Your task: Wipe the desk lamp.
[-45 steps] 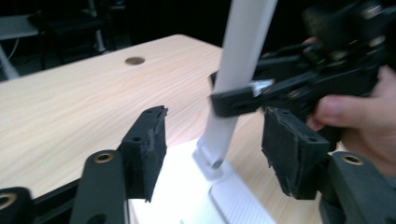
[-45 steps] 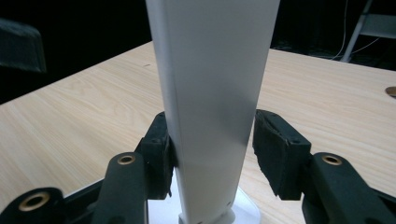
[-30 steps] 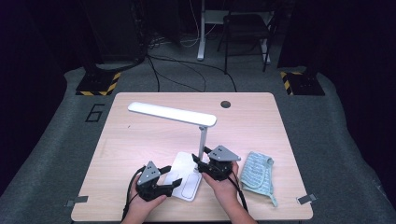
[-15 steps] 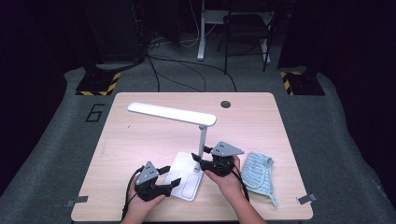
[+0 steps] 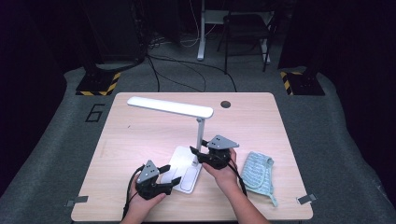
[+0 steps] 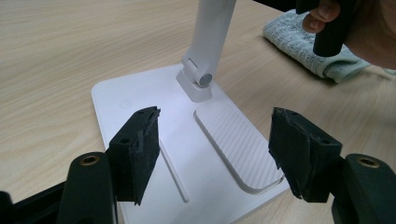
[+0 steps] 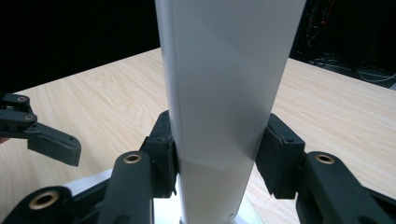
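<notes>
A white desk lamp stands on the wooden table, with a flat base (image 5: 180, 163), an upright stem (image 5: 200, 135) and a long head (image 5: 170, 107). My right gripper (image 5: 196, 156) has its jaws around the stem low down. In the right gripper view both pads sit against the stem (image 7: 224, 93), and these jaws (image 7: 217, 154) have just been closing on it. My left gripper (image 5: 170, 175) is open at the base's near left corner. In the left gripper view its jaws (image 6: 212, 144) stand wide apart above the base (image 6: 140, 98), holding nothing.
A pale blue-green cloth (image 5: 257, 170) lies on the table right of the lamp, close behind my right hand. A round cable hole (image 5: 225, 104) sits near the table's far edge. Bare table surface spreads to the left and behind the lamp.
My right gripper has moved a little to the right along the table, with the lamp stem between its jaws. The left gripper has stayed at the base.
</notes>
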Demonstrator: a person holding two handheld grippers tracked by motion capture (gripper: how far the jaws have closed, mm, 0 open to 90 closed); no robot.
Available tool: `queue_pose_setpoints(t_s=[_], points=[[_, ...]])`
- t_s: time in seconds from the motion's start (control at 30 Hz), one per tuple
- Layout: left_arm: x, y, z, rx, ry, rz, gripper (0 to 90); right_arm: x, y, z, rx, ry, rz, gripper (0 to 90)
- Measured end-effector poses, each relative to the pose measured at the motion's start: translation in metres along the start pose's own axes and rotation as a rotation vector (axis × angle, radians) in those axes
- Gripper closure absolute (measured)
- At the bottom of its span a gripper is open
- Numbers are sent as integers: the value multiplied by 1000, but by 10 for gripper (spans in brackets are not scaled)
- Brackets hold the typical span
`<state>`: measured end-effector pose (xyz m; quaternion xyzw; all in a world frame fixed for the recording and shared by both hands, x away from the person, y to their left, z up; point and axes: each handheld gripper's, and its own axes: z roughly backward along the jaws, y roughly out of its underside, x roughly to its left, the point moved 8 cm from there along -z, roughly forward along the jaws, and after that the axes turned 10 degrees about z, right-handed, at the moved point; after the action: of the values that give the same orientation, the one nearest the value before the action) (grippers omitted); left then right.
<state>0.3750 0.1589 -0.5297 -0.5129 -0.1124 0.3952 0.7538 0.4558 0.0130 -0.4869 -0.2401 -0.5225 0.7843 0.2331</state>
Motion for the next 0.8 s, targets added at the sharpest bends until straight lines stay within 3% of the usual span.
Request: queue_pose_setpoints(t_s=[0.2, 0.3, 0.4, 0.43, 0.6, 0.73, 0.77, 0.8], points=[[2, 0, -8, -2, -18, 18, 329, -5, -1, -3, 4, 2, -13, 522], [2, 2, -13, 7, -19, 17, 324, -4, -1, 4, 3, 20, -44, 455], [3, 6, -19, 32, -24, 18, 318, -6, 1, 20, 8, 53, -70, 421], [2, 8, -22, 41, -20, 36, 318, -6, 3, 27, 11, 52, -75, 420], [3, 13, -32, 58, -31, 55, 310, -1, 5, 64, -24, 72, -95, 414], [5, 16, -38, 81, -50, 12, 308, -1, 7, 97, -68, 112, -73, 412], [4, 17, -39, 86, -48, 29, 308, -1, 8, 102, -75, 121, -78, 409], [6, 18, -40, 98, -54, 18, 309, -2, 10, 108, -77, 128, -76, 407]])
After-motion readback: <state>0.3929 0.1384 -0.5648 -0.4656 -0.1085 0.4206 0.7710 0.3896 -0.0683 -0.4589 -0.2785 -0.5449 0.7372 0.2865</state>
